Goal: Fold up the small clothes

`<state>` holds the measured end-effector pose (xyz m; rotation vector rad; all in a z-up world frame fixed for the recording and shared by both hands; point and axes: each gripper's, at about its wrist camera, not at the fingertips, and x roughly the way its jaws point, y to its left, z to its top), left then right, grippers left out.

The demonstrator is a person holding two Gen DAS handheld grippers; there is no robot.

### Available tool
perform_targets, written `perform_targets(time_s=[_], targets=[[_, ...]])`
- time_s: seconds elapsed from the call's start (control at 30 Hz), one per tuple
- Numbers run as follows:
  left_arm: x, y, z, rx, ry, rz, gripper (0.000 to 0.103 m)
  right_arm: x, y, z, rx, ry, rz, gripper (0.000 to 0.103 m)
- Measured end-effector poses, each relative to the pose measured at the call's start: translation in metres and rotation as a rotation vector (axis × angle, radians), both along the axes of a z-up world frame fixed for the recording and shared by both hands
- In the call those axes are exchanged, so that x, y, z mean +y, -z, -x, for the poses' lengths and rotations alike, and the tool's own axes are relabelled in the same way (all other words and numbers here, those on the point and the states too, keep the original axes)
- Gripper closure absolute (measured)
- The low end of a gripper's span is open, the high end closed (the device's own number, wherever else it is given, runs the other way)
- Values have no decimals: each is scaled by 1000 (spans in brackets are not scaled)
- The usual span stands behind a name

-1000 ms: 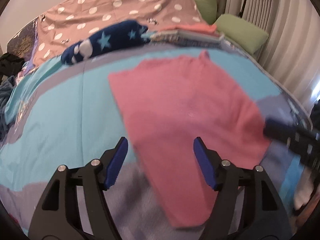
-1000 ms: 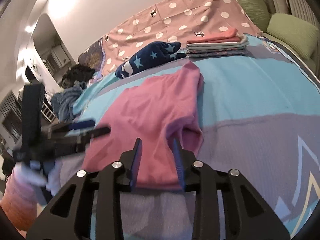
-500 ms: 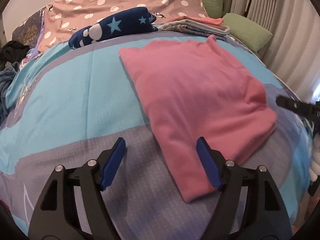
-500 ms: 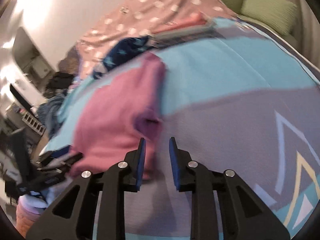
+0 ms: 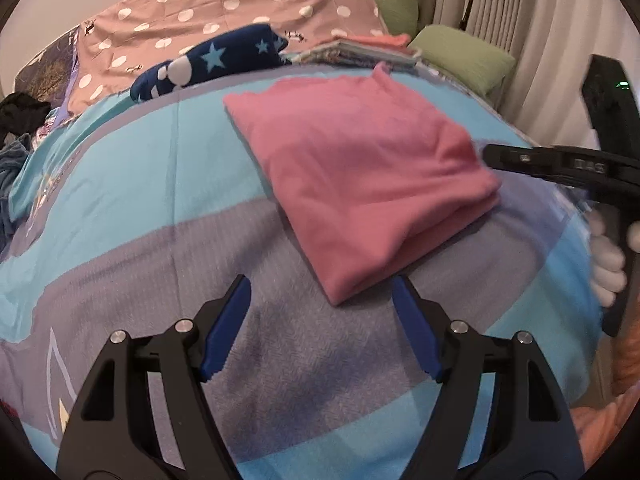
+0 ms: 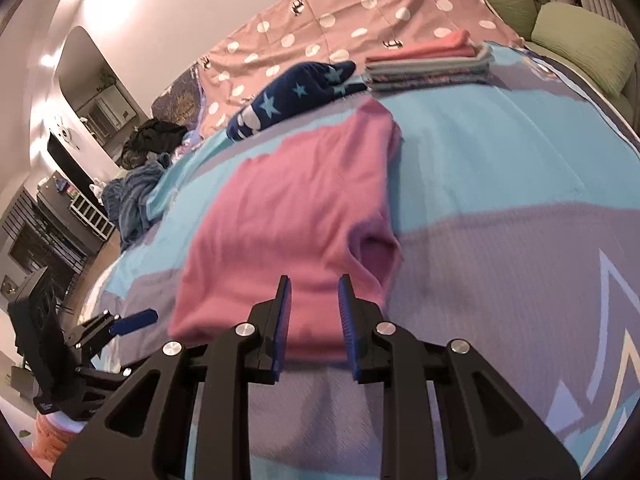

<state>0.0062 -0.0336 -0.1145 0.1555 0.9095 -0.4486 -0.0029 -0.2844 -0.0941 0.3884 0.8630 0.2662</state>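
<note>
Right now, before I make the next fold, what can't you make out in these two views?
- Pink garment: type unclear; underside and inner layers hidden by its own fold.
- Its near edge, right wrist view: covered by the right tool, so contact is unclear.
- Folded stack: items too small to identify.
- Left tool: open, above the bedspread.

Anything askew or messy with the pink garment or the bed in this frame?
Mostly tidy. The pink garment lies folded on the bedspread, but its near right corner gapes open, showing inner layers. The dark star-patterned item lies loose beside the neat stack.
</note>
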Motion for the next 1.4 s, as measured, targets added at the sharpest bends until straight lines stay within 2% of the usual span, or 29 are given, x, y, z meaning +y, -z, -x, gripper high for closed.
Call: perform_targets(time_s=[0.07, 0.13, 0.2, 0.23, 0.3, 0.4, 0.5, 0.53, 0.57, 0.6, 0.63, 0.67, 0.7, 0.73, 0.8, 0.93, 1.1, 1.13, 1.2, 1.27, 1.3, 1.33, 1.4], targets=[[0, 5, -6, 14, -36, -4, 32, -1, 3, 2, 11, 11, 2, 78], [0, 6, -10, 19, -55, 4, 48, -3, 4, 4, 15, 21, -3, 78], [0, 4, -12, 33, -41, 41, 72, -2, 3, 3, 16, 25, -3, 77], [-3, 2, -11, 30, -35, 49, 74, -1, 3, 3, 15, 24, -2, 77], [-10, 0, -10, -1, -39, 10, 74, 5, 2, 1, 11, 8, 1, 76], [-19, -2, -9, -41, -57, -41, 69, 19, -2, -6, -5, -34, 14, 76], [-20, -7, -8, -70, -79, -56, 69, 31, -3, -16, -26, -64, 35, 76], [-18, -8, -8, -72, -85, -55, 73, 31, -3, -19, -30, -58, 42, 76], [-14, -7, -8, -61, -90, -46, 90, 29, -2, -23, -31, -22, 66, 76], [-9, -6, -8, -46, -94, -32, 92, 24, 0, -26, -21, 39, 101, 76], [1, -3, -9, -14, -111, -2, 93, 8, 8, -31, 27, 150, 150, 76], [9, 1, -10, 7, -120, 21, 94, -3, 15, -33, 67, 202, 158, 76], [16, 5, -10, 30, -121, 46, 94, -21, 30, -34, 133, 250, 118, 77], [24, 10, -9, 45, -119, 87, 94, -32, 35, -31, 133, 251, 60, 88], [26, 12, -5, 41, -106, 105, 94, -40, 33, -23, 127, 224, 24, 91], [20, 1, 6, 37, -34, 81, 94, -37, 16, -13, 87, 188, 47, 89], [18, -34, 11, 4, 43, 221, 94, 0, -14, -17, -41, 20, 22, 89], [15, -41, 9, -13, 61, 252, 94, 10, -15, -20, -48, -11, 27, 89], [6, -43, 2, -29, 79, 259, 94, 24, -11, -29, -27, -49, 42, 88], [-6, -25, -14, 10, 78, 208, 94, 29, 4, -35, 32, -40, 93, 89], [-10, -7, -22, 62, 53, 163, 94, 28, 18, -38, 87, -16, 127, 90], [-10, 16, -29, 129, 31, 155, 94, 24, 27, -38, 102, -13, 112, 94], [-3, 19, -26, 116, 27, 220, 93, 15, 33, -28, 55, -25, 57, 96]])
